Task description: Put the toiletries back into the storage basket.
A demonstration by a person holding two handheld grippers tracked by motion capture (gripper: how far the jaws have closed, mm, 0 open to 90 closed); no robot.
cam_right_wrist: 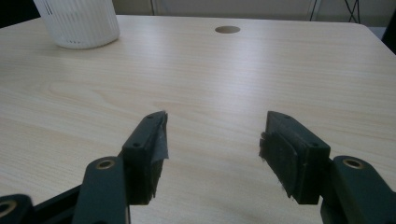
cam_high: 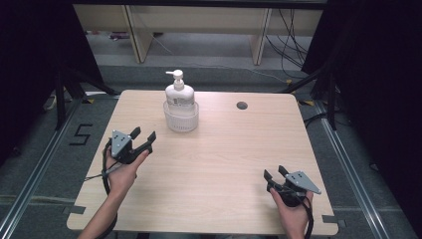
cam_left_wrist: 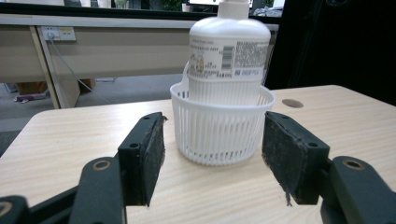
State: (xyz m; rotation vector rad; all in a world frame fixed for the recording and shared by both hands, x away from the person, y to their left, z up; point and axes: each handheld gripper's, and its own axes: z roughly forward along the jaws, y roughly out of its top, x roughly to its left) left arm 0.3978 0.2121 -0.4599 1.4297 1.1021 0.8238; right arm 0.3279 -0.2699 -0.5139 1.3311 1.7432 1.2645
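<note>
A white pump bottle (cam_high: 178, 92) (cam_left_wrist: 229, 51) stands upright inside a small white slatted basket (cam_high: 181, 120) (cam_left_wrist: 219, 126) (cam_right_wrist: 78, 21) at the back middle of the wooden table (cam_high: 214, 164). My left gripper (cam_high: 143, 135) (cam_left_wrist: 212, 156) is held open at the table's left, its jaws pointing at the basket from a short way off, with nothing between them. Near the front right, my right gripper (cam_high: 274, 173) (cam_right_wrist: 212, 147) is open too and empty, low over bare wood.
A round cable hole (cam_high: 242, 105) (cam_left_wrist: 293, 103) (cam_right_wrist: 227, 29) sits in the table's back right. Beyond the table are desk legs, trailing cables and dark curtains on both sides. A "5" is marked on the floor (cam_high: 80, 134) at left.
</note>
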